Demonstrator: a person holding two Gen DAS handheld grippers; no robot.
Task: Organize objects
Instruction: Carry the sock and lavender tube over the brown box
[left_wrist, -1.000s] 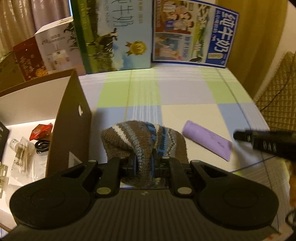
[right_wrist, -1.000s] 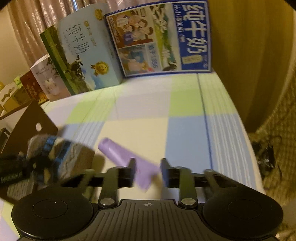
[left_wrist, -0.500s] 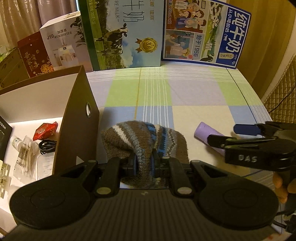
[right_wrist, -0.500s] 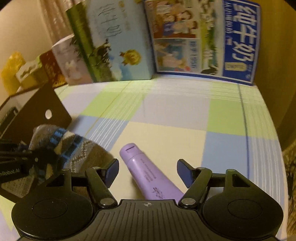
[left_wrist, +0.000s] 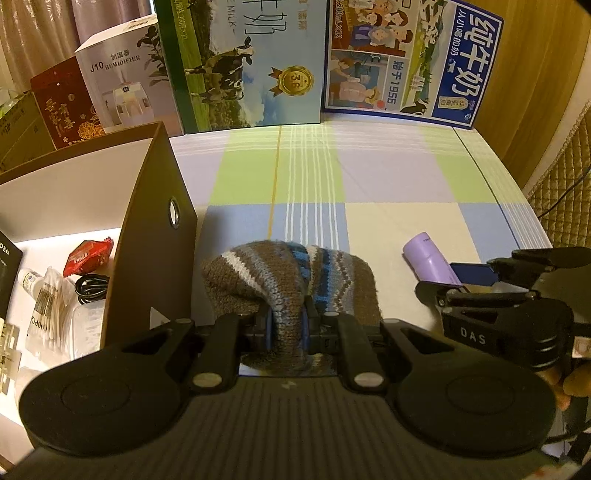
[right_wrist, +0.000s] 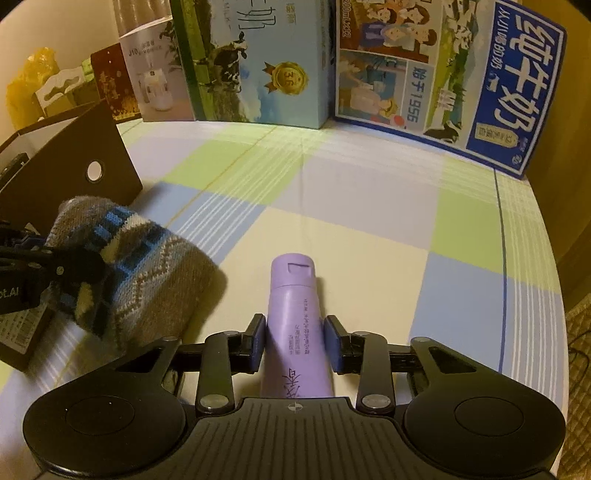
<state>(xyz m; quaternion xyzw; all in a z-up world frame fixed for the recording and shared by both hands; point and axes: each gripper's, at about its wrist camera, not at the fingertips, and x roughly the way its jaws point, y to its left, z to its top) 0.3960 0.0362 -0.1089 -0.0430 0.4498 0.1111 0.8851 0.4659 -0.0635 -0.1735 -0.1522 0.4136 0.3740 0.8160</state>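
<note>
At the left stands the open box (left_wrist: 155, 221), its brown side wall upright, with small things on its pale floor: a red packet (left_wrist: 86, 253), a coiled black cable (left_wrist: 90, 290), a bag of cotton swabs (left_wrist: 48, 306). Just right of that wall, the left gripper (left_wrist: 287, 325) has its fingers shut tight on a fold of the knit hat (left_wrist: 291, 277), which bulges above them and rests on the checked cloth of the bench (left_wrist: 388, 177). Right again lies the purple tube (right_wrist: 293, 314), cap pointing away toward the milk cartons (right_wrist: 443, 74) at the back. The right gripper (right_wrist: 295, 343) straddles the tube's body; its fingers have just been closing and now press both flanks, so the tube is gripped, though it seems to lie on the cloth yet.

The step in hand looks to be picking up both items for the box. To do it well, I would lift the tube straight up before swinging it left, since the hat and the other gripper sit close beside it and a low sweep would snag the wool. The tube is soft and smooth, so the hold should stay firm but not crushing; a grip nearer the cap would flex less. The hat, being limp, will droop, so it needs to rise well clear of the box wall before going in.
</note>
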